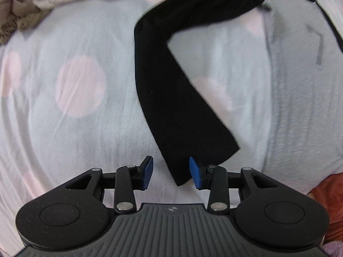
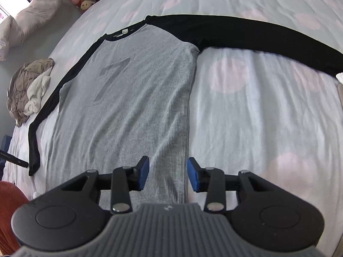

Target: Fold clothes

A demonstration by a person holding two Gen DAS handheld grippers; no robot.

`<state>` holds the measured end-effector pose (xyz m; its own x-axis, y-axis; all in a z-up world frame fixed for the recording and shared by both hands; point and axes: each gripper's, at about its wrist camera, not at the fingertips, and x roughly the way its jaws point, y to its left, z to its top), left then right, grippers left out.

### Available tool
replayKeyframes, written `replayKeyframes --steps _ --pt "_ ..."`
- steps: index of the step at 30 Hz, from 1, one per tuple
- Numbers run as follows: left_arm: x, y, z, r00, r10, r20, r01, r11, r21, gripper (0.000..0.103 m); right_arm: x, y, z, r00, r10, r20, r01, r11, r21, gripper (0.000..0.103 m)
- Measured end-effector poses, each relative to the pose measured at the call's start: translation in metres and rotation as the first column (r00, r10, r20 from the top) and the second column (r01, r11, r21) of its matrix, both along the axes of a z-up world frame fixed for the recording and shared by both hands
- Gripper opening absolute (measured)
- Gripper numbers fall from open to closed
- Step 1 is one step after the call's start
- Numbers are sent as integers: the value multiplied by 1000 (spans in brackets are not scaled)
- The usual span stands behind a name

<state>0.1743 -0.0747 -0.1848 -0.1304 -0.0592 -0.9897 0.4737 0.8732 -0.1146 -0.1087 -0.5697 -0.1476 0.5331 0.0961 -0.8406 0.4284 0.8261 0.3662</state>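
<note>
Spotty bed sheet (image 2: 257, 107) with the shirt (image 2: 128, 107) laid flat, sleeves out to both sides. Left gripper (image 1: 171, 171) has jaws spread right at the cuff of the black sleeve (image 1: 171, 85), which runs away from it toward the body. So left is nearer; right gripper (image 2: 168, 174), jaws spread too, hangs over the hem's side edge.

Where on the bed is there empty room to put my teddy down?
Bare sheet lies right of the grey shirt body, below the outstretched black sleeve. More is free between the bent black sleeve and the crumpled clothes pile. The shirt fills the middle.
</note>
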Motion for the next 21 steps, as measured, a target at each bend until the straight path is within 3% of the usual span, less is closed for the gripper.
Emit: replayKeyframes --steps 2,4,5,10,14,17,21 --pt "-1 -3 -4 1000 -5 1 5 1000 -6 32 2 2 -1 1000 4 -1 -4 1000 -6 42" --pt "-4 -5 -2 1000 -17 13 17 1000 -16 17 4 3 -2 1000 6 -6 -6 1000 -9 42" --pt "-5 -5 1 1000 -18 19 18 1000 -26 5 5 3 -3 1000 5 -9 -5 1000 -9 42" --pt "-4 8 31 997 3 76 3 997 -83 2 6 1 -6 1000 0 -18 0 1000 5 42" --pt "13 39 56 990 100 104 -82 982 -170 2 5 1 -7 1000 -4 -19 4 1000 11 43" --pt "24 61 69 979 137 148 -115 983 -144 2 5 0 -7 1000 -10 -22 10 1000 18 43" --pt "34 91 63 953 220 207 -201 974 -107 2 6 -1 -9 999 -17 -30 18 1000 23 43"
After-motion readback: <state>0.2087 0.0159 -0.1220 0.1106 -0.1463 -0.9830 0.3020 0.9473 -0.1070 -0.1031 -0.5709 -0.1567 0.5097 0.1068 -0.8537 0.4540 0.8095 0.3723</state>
